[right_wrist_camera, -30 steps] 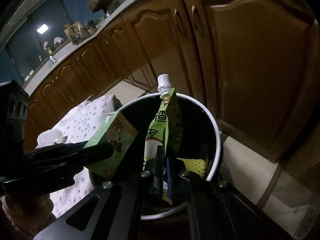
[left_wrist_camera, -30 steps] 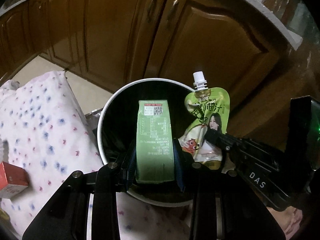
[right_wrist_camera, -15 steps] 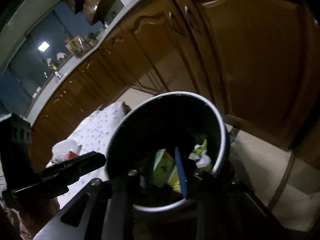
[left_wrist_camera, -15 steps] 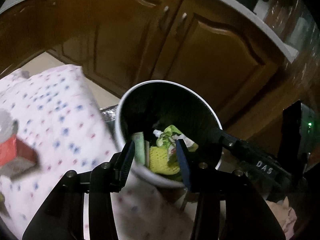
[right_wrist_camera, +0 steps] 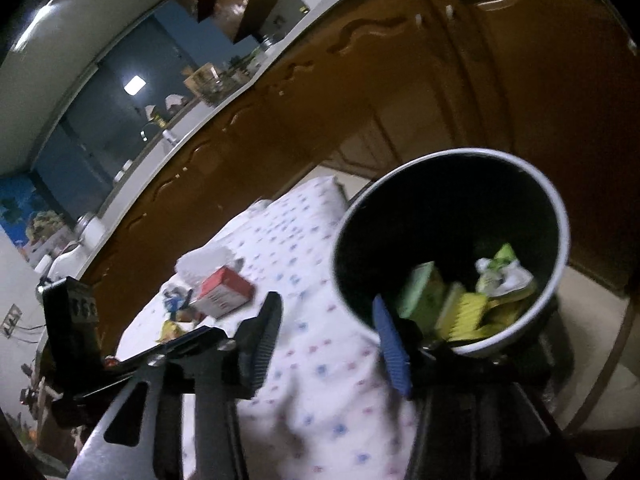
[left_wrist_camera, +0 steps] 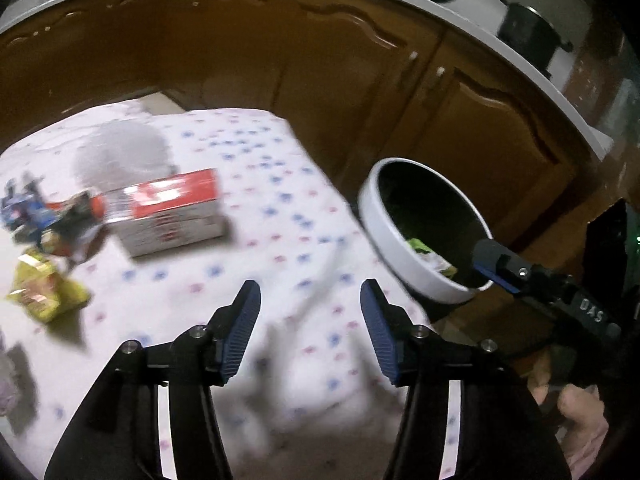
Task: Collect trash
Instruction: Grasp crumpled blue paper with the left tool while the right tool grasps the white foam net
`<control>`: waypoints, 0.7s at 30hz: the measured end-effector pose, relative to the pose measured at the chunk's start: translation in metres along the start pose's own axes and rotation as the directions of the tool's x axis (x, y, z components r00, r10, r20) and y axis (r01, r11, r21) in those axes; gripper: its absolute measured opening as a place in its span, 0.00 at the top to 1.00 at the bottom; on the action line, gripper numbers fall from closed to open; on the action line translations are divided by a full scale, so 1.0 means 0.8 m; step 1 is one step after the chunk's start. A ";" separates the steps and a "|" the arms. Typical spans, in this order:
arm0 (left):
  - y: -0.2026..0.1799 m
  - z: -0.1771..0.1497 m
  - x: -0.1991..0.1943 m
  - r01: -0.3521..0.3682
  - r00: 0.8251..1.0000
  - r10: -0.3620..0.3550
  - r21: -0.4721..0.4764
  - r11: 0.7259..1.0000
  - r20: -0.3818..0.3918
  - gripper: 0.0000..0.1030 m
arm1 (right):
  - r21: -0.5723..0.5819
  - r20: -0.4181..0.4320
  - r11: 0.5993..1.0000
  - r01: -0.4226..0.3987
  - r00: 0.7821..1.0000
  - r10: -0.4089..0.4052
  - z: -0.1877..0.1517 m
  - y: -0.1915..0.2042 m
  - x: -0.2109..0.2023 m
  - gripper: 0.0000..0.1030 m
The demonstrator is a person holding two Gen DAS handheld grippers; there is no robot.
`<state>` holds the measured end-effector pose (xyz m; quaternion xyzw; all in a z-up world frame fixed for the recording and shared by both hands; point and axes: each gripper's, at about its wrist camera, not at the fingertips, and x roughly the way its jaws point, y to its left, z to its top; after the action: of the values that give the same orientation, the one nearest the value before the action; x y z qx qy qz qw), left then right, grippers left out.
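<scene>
The round white-rimmed trash bin [left_wrist_camera: 384, 216] [right_wrist_camera: 560, 216] stands at the table's right edge. Inside lie the green carton [right_wrist_camera: 420, 292], the juice pouch [right_wrist_camera: 504, 276] and a yellow sponge-like piece [right_wrist_camera: 468, 316]. My left gripper [left_wrist_camera: 310, 316] is open and empty above the dotted tablecloth [left_wrist_camera: 260, 240], left of the bin. My right gripper [right_wrist_camera: 326, 344] is open and empty at the bin's near left rim; it also shows in the left wrist view [left_wrist_camera: 504, 268]. On the cloth lie a red-and-white box [left_wrist_camera: 172, 212] [right_wrist_camera: 224, 296], a yellow wrapper [left_wrist_camera: 44, 296] and dark crumpled wrappers [left_wrist_camera: 48, 216].
Brown kitchen cabinets [left_wrist_camera: 320, 80] run close behind the table and bin. A white paper cup liner [right_wrist_camera: 204, 260] sits behind the red box. The left gripper's body [right_wrist_camera: 72, 320] is at the left of the right wrist view.
Both grippers opened and dropped the green carton and the juice pouch into the bin. Both then swung left, away from the bin toward the table.
</scene>
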<state>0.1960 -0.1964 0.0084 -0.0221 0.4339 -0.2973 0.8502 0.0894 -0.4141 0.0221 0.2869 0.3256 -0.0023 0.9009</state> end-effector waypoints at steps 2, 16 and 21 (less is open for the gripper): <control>0.018 -0.004 -0.012 -0.023 1.000 0.023 -0.011 1.000 0.011 0.47 | -0.002 -0.006 1.000 -0.023 1.000 0.023 -0.003 0.012 0.006 0.29; 0.126 0.005 -0.072 -0.162 0.983 0.171 -0.120 0.979 0.070 0.32 | -0.086 -0.096 0.989 -0.121 0.989 0.113 -0.018 0.094 0.063 0.26; 0.152 0.017 -0.082 -0.194 0.975 0.208 -0.148 0.970 0.084 0.32 | -0.122 -0.106 0.983 -0.138 0.986 0.126 -0.010 0.119 0.082 0.26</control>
<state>0.2355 -0.0649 0.0285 -0.0517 0.4107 -0.1773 0.8928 0.1541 -0.3183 0.0277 0.2491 0.3490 0.0924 0.8987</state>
